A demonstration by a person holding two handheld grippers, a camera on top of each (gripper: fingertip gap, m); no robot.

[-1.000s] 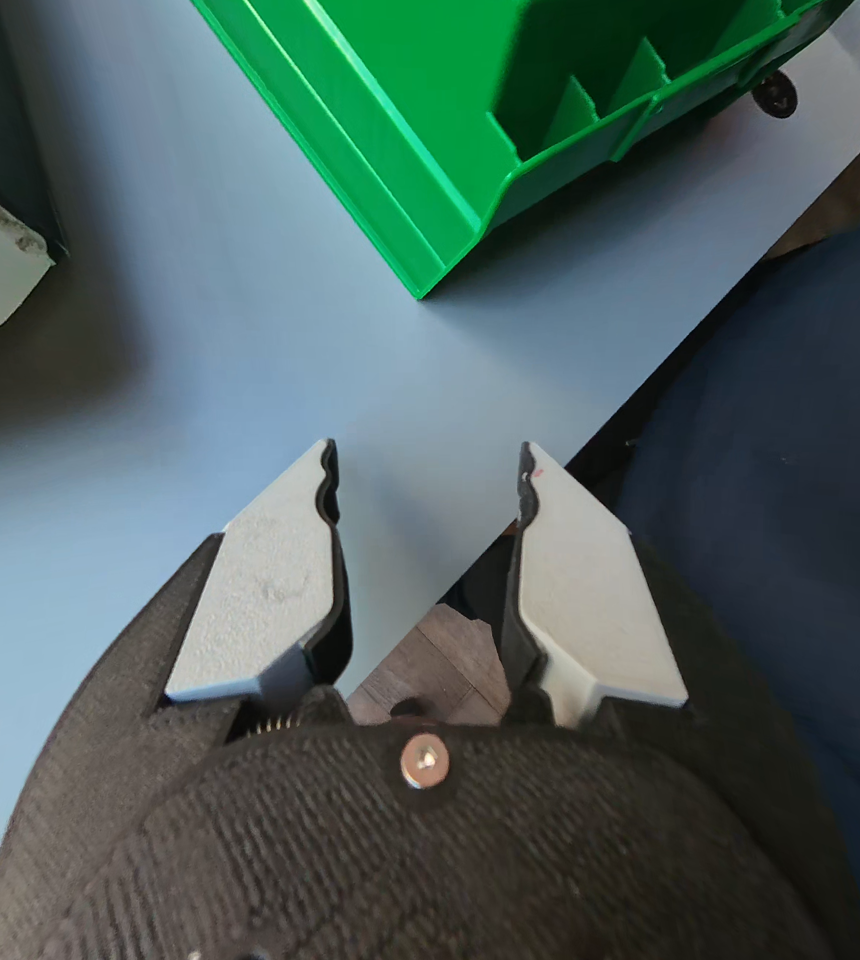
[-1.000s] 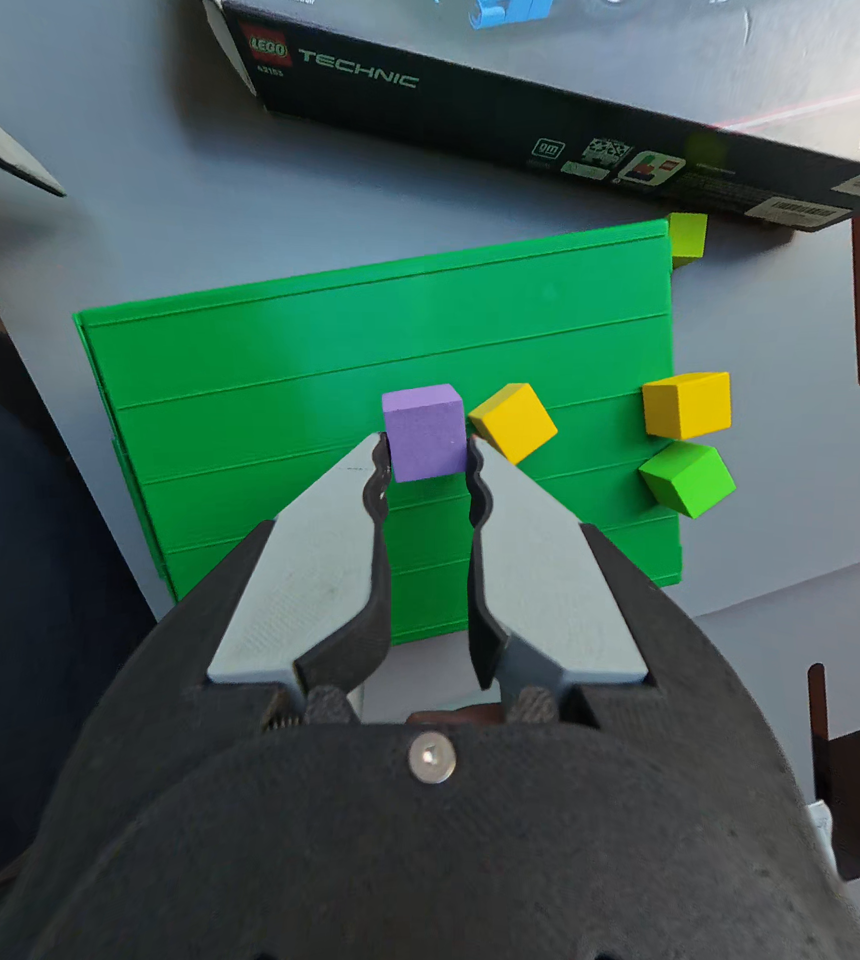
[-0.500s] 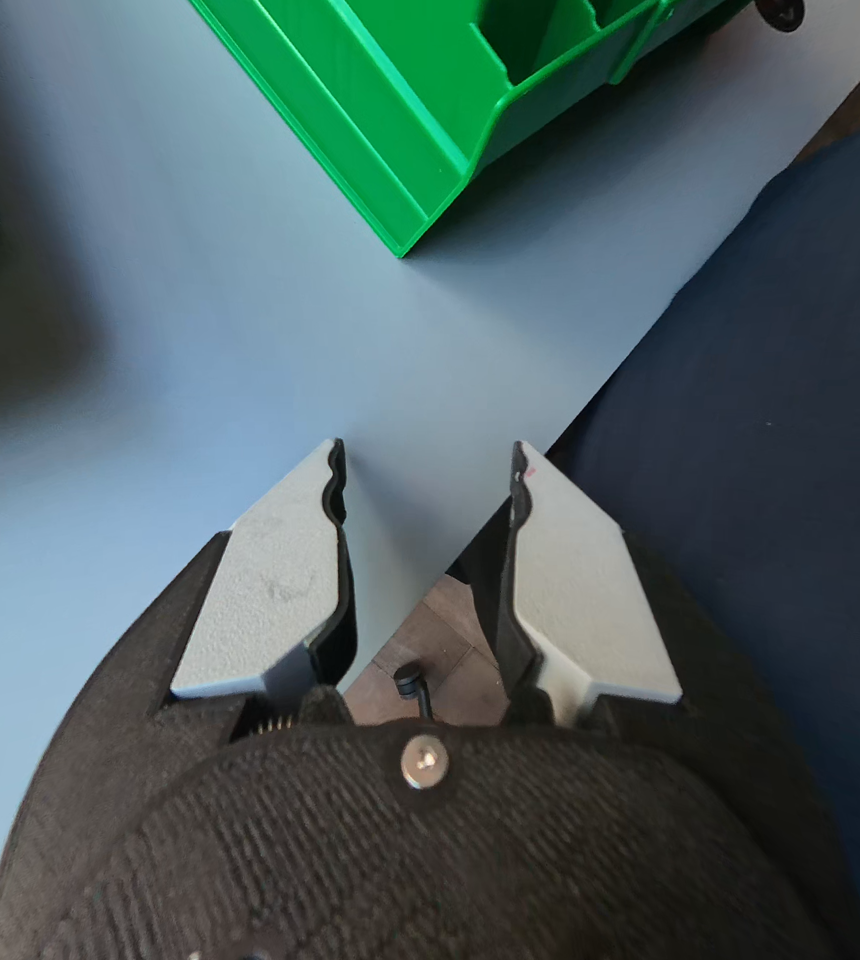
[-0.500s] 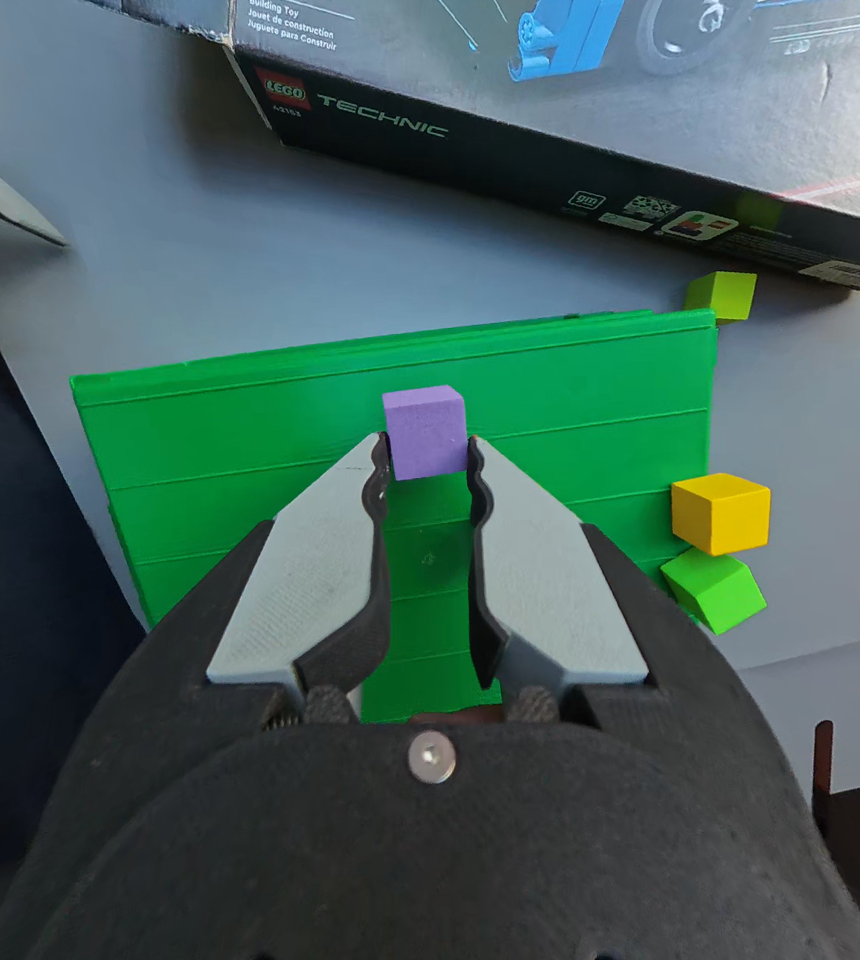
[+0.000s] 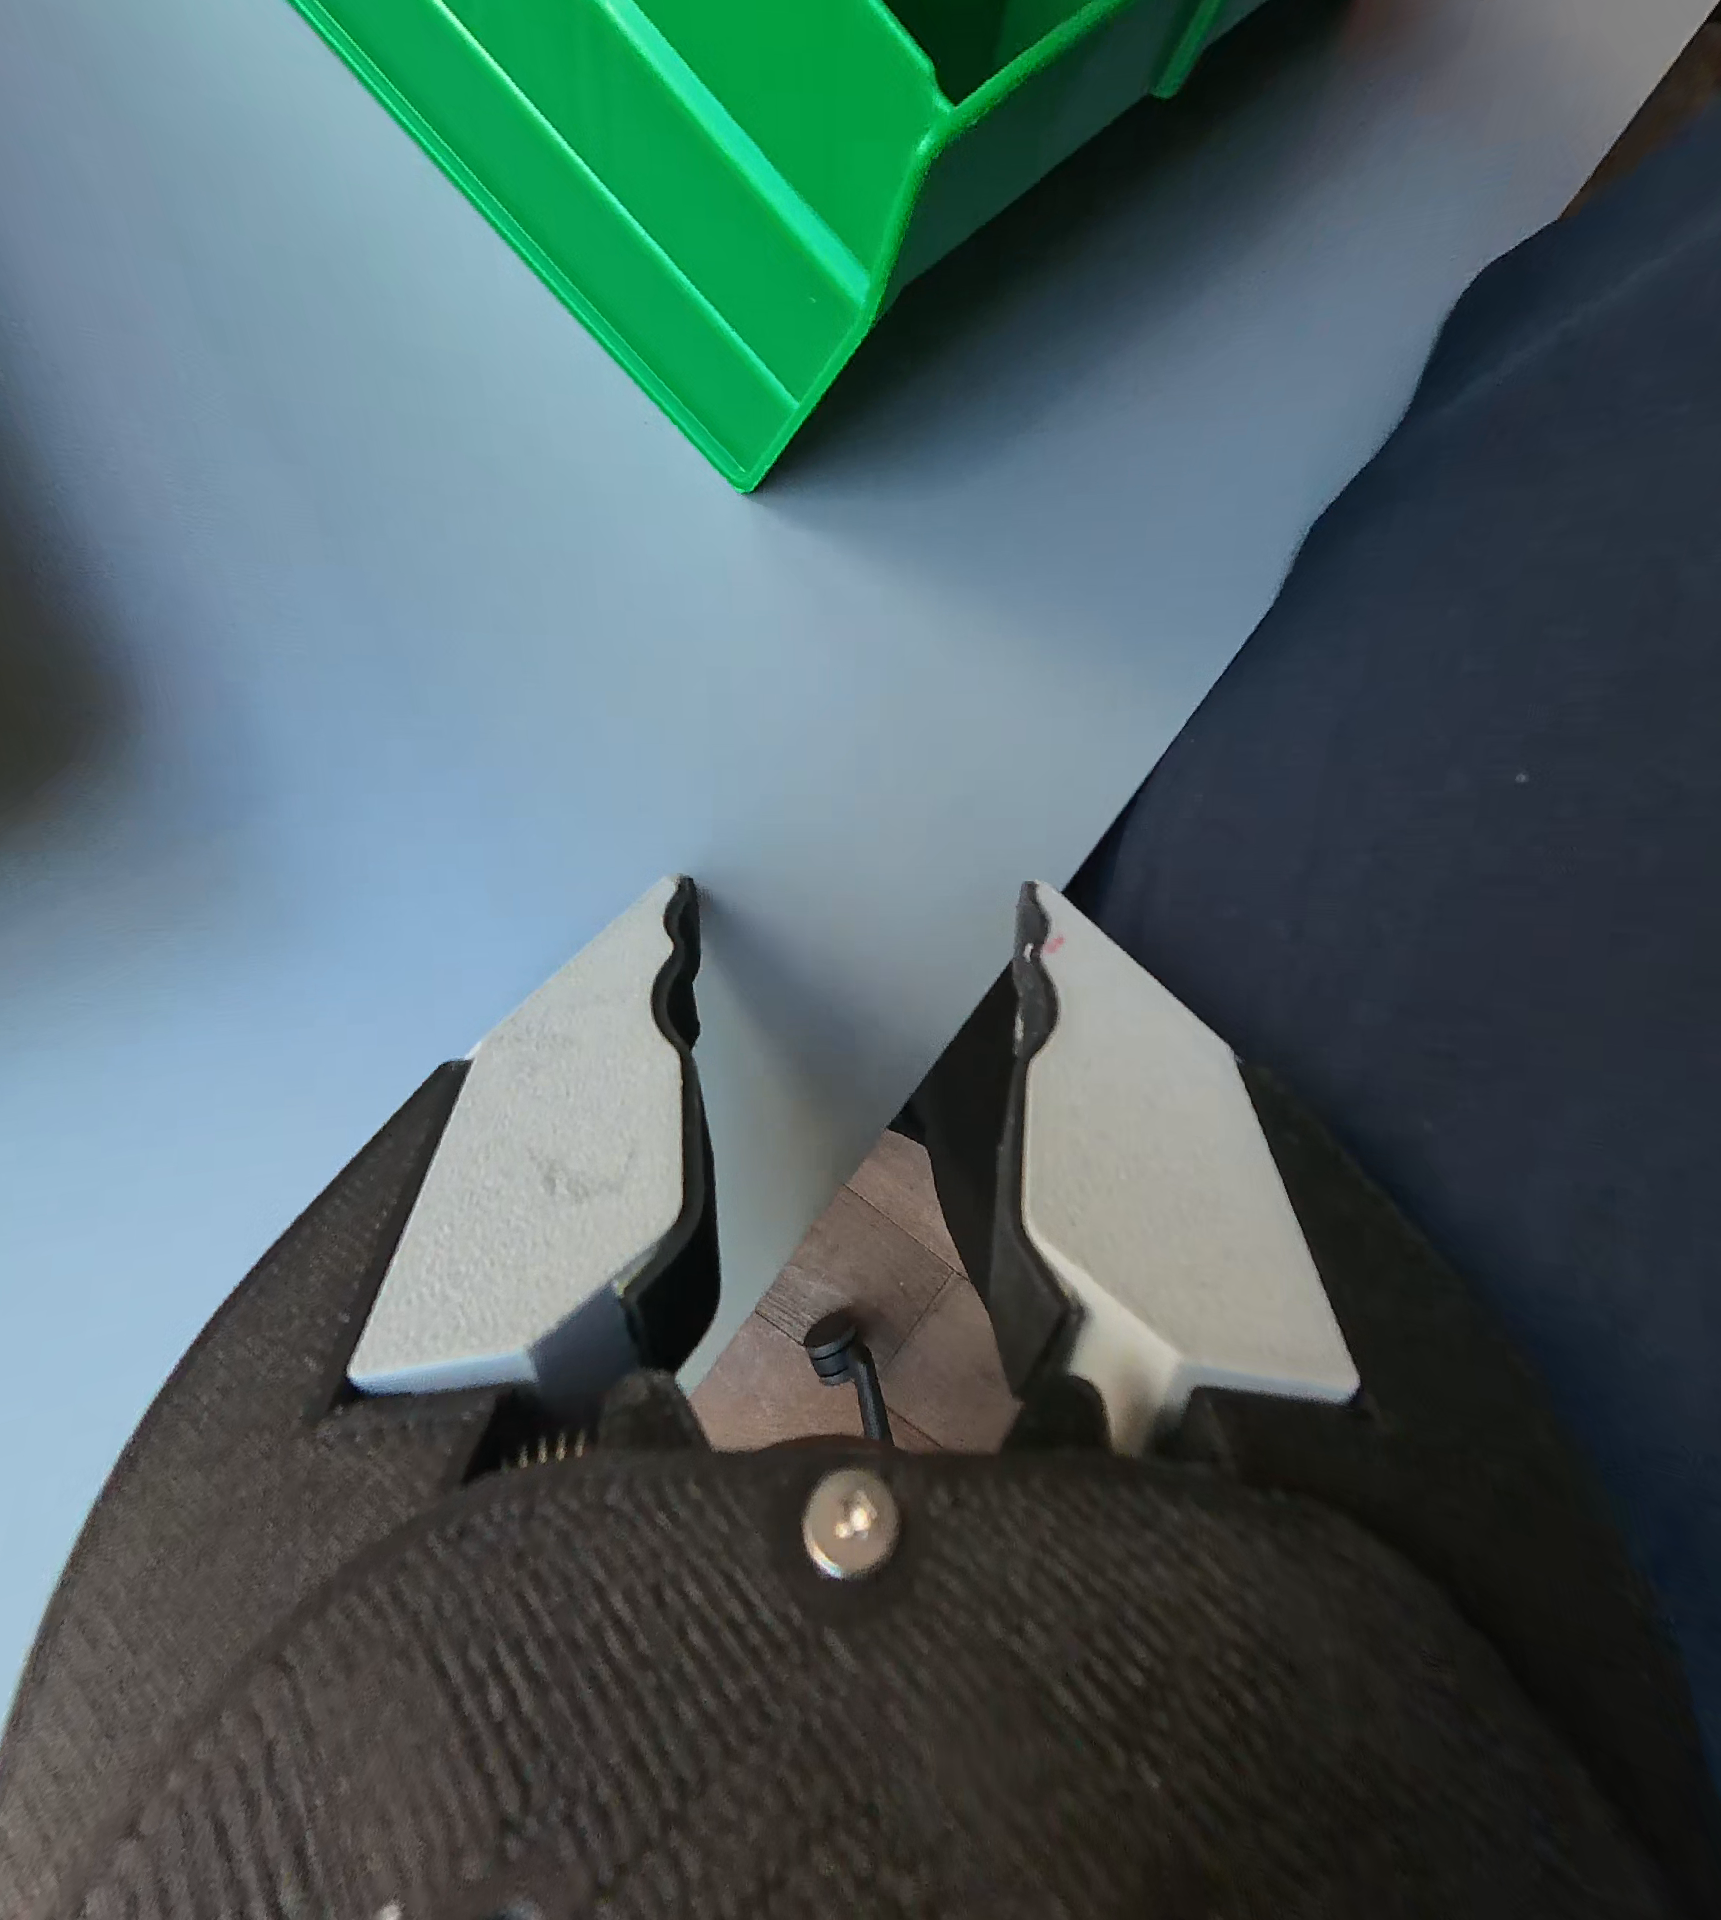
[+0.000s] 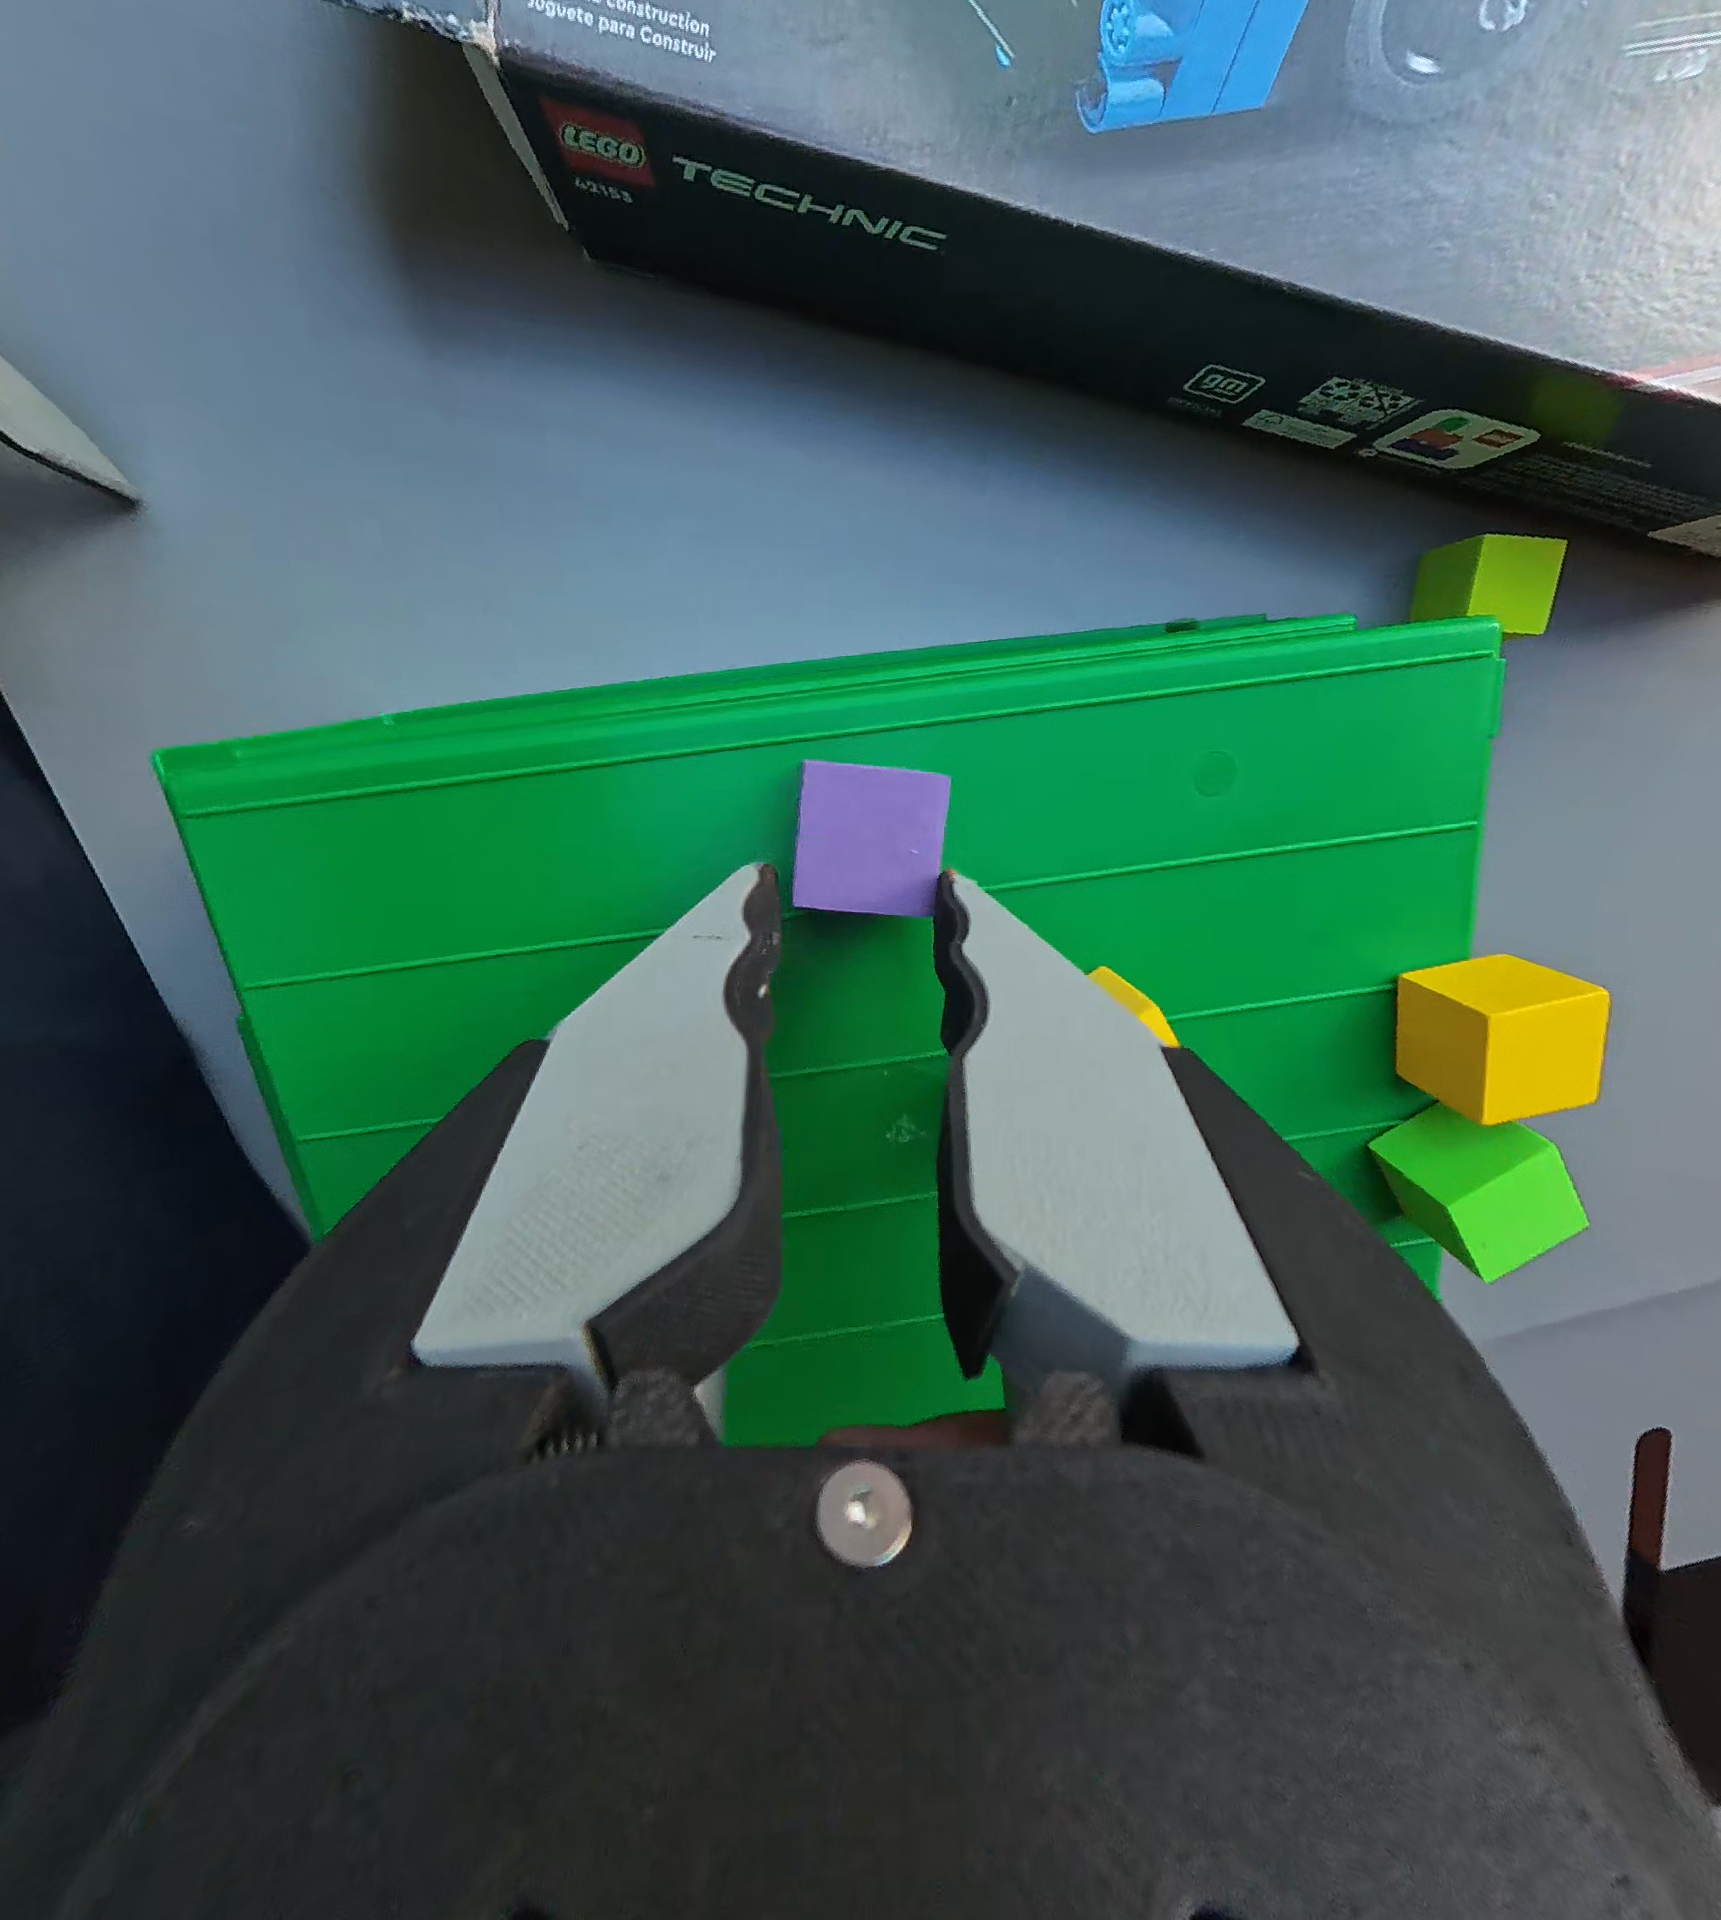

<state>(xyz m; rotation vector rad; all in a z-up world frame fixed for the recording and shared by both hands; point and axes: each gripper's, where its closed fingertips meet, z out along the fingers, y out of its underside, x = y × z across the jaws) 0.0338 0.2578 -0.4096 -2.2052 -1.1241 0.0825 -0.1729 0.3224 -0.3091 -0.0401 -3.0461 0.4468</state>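
– Green bin [image 5: 690, 208] as the landmark, then. What is the left claw [image 5: 861, 904] doing?
– It hangs wide open with nothing between its fingers, near the bin's corner, over the table [image 5: 316, 623] edge. Dark blue cloth [image 5: 1458, 727] lies right of it.
– And the right claw [image 6: 854, 883]?
– It is closed to a narrow gap on a purple cube [image 6: 871, 836], in front of the bin's ribbed wall [image 6: 523, 935]. Only the fingertips [image 6: 949, 904] pinch the cube's lower corners, and most of it sticks out beyond them.
– So how should it be handled?
– I'd judge the hold shallow. An even squeeze, a level wrist and slow travel would suit it, since a knock on the ribs could twist the cube loose.
– What is right of the bin?
– A yellow cube [image 6: 1500, 1039] and a green cube [image 6: 1479, 1195] touch at its right edge. A lime cube [image 6: 1490, 582] sits at its far right corner, by a dark box [image 6: 1043, 260].
– Anything unclear?
– Another yellow piece [image 6: 1131, 1003] peeks from behind the right finger, mostly hidden. The bin's inside is cut off in the left view. I cannot tell how firmly the left pad bears on the cube.
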